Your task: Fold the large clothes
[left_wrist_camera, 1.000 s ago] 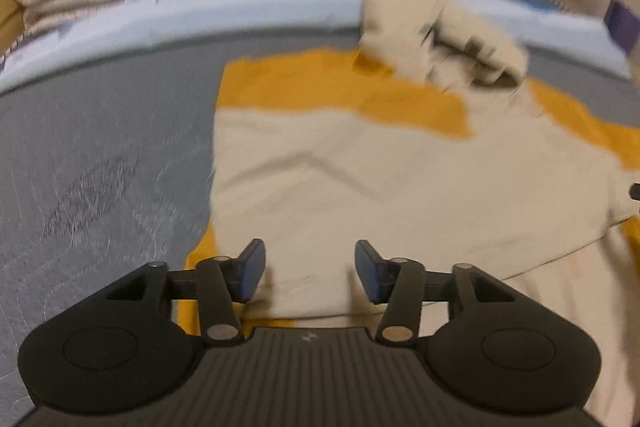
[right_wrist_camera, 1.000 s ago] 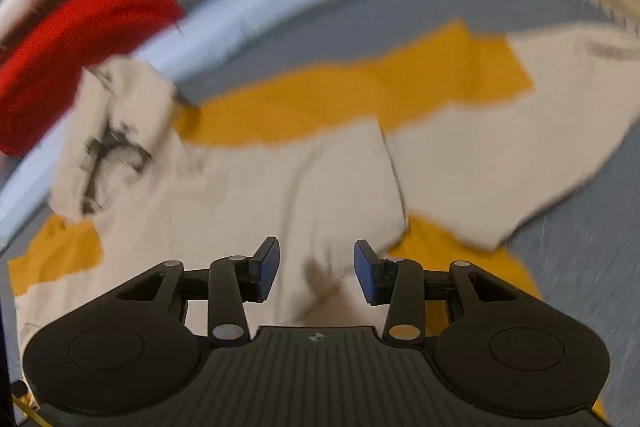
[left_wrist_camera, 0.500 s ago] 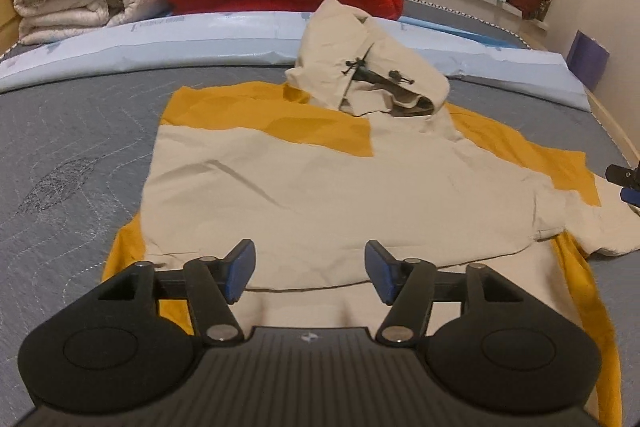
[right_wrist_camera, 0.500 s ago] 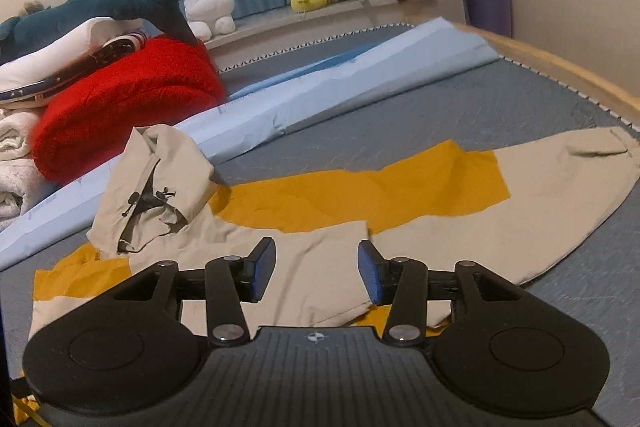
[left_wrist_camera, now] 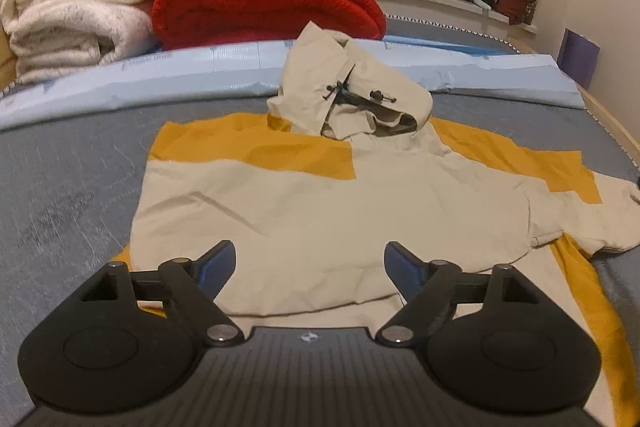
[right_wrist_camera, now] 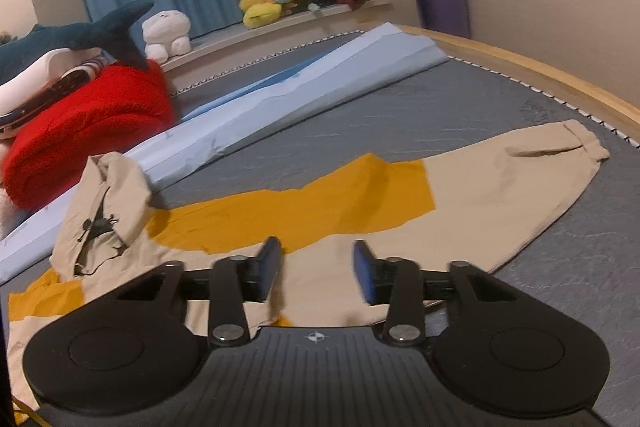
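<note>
The hoodie (left_wrist_camera: 320, 211) lay flat on the grey bed (left_wrist_camera: 72, 179), one sleeve (right_wrist_camera: 520, 183) stretched outward. The left hand-held gripper (left_wrist_camera: 310, 261) hovered over its hem, jaws wide apart and empty. The right hand-held gripper (right_wrist_camera: 318, 269) hung over the sleeve, also parted, holding nothing.
</note>
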{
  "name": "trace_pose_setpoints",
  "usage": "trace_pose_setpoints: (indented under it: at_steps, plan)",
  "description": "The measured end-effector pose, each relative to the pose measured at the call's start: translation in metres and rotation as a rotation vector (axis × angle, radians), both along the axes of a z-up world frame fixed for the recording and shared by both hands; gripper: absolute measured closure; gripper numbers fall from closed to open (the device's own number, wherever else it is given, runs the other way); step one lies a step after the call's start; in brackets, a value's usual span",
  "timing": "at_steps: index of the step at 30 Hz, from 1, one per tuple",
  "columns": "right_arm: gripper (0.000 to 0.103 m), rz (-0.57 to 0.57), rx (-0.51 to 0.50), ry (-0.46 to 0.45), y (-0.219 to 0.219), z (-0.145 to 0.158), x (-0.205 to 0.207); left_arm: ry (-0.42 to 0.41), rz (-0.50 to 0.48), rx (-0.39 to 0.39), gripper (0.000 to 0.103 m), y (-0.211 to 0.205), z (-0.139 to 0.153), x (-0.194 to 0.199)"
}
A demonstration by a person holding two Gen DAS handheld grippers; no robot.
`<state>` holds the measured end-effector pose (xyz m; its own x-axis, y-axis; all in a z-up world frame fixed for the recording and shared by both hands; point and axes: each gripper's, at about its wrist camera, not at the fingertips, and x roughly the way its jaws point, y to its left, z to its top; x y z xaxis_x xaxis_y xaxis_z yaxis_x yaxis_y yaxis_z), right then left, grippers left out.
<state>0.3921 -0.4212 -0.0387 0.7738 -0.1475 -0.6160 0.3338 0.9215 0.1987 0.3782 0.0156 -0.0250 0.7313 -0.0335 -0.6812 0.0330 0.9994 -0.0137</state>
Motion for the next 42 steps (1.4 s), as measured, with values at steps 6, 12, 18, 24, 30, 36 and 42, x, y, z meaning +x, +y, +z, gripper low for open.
trace_pose_setpoints:
  at_steps: [6,12,18,24,30,36,42]
  plan:
    - [0.071,-0.09,-0.019,-0.04,-0.054,0.004,-0.012,-0.037,-0.004,0.027,0.015,-0.003,0.003,0.0]
    - [0.077,-0.281,0.122,-0.086,-0.136,-0.006,-0.032,-0.002,-0.018,0.021,0.015,-0.004,-0.003,0.005]
    - [0.074,-0.431,0.115,-0.07,-0.192,-0.032,-0.049,0.045,-0.052,0.008,0.015,-0.005,-0.007,0.011]
    - [0.07,-0.48,0.232,-0.075,-0.227,-0.068,-0.042,0.049,-0.054,-0.005,0.015,-0.006,-0.01,0.015]
    - [0.07,-0.498,0.317,-0.056,-0.258,-0.106,-0.018,0.061,-0.082,0.001,0.015,-0.013,-0.014,0.015]
    - [0.068,-0.596,0.356,-0.042,-0.284,-0.128,-0.013,0.064,-0.075,0.0,0.015,-0.016,-0.017,0.019]
    - [0.068,-0.581,0.333,-0.061,-0.297,-0.136,-0.006,0.075,-0.063,-0.009,0.015,-0.014,-0.02,0.022]
